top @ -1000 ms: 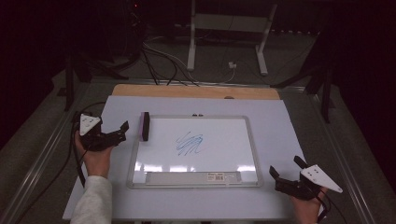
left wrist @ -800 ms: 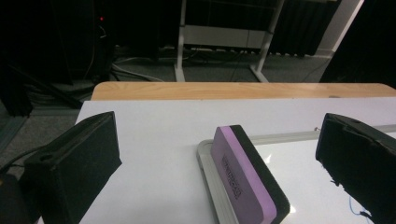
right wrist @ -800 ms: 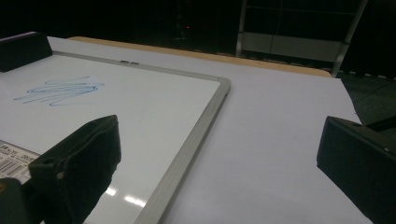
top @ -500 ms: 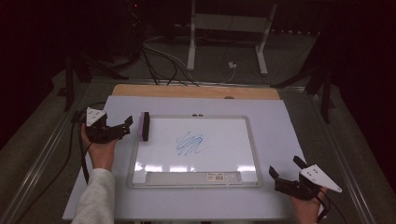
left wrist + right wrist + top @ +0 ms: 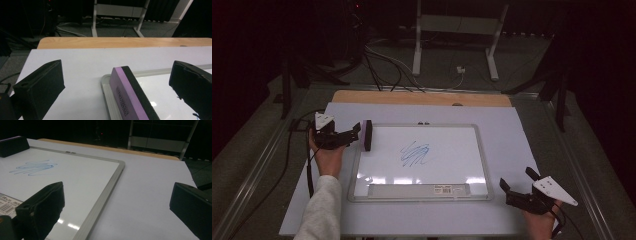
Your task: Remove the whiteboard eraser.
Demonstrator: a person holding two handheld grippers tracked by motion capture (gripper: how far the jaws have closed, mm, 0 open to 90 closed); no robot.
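The left gripper (image 5: 354, 136) sits at the left edge of the whiteboard (image 5: 419, 161), its jaws spread wide and pointing right toward the eraser (image 5: 366, 135). The left hand (image 5: 328, 154) holds it from behind, with a light sleeve (image 5: 318, 212) coming up from the bottom of the high view and a cable trailing off to the left. In the left gripper view the eraser (image 5: 130, 95) lies between the two black jaws, neither of them touching it. It is a long block with a purple body and a black felt side, resting along the board's left frame, partly on the white surface.

The right gripper (image 5: 518, 186) hovers low at the near right corner of the desk (image 5: 512, 130), just off the board's right frame, held by the right hand (image 5: 542, 220). Its jaws also stand wide apart and hold nothing; in the right gripper view they straddle the board's frame and the bare desk beside it.

The whiteboard lies flat in the middle of the pale desk, silver-framed, with a blue scribble (image 5: 414, 153) near its centre and a barcode label (image 5: 447, 189) on the tray strip along its near edge. Overhead light glares off the near part of the board.
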